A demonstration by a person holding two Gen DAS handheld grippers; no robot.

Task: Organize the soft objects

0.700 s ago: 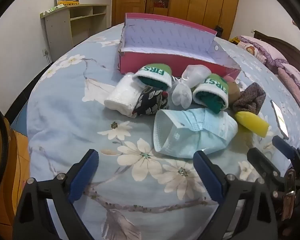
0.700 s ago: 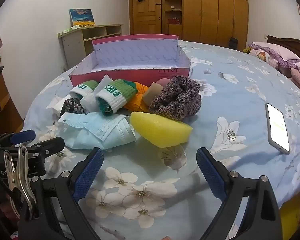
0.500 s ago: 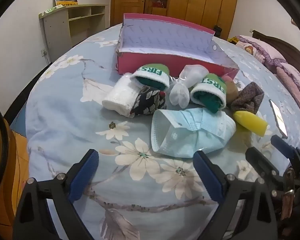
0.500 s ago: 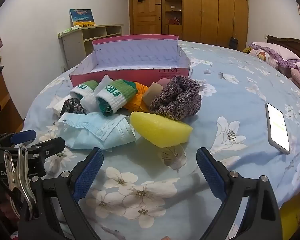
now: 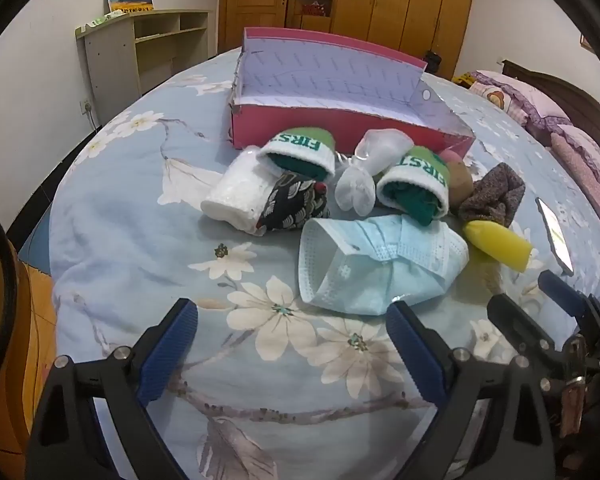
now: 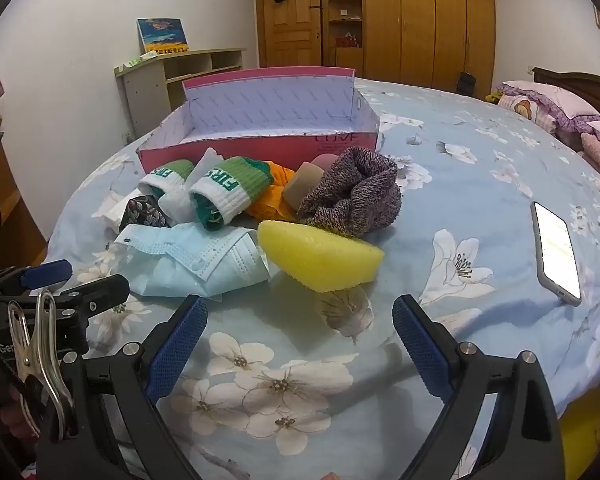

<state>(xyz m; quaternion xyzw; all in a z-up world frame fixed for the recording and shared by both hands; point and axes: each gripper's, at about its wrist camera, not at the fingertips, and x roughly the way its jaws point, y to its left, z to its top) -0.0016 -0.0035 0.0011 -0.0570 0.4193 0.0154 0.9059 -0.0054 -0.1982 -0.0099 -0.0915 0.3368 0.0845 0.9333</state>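
Note:
A pile of soft things lies on the flowered bed in front of an open pink box. It holds a light blue face mask, a yellow sponge, two green-and-white socks, a purple knitted item, a white roll and a dark patterned pouch. My left gripper is open and empty, just short of the mask. My right gripper is open and empty, just short of the sponge.
A lit phone lies on the bed to the right. Pillows sit at the far right. A low shelf and wooden wardrobes stand behind the bed. Each gripper shows in the other's view, the right in the left wrist view.
The left wrist view has drifted slightly, so the pile sits a little lower and to the left. The right gripper has not moved. Both stay open.

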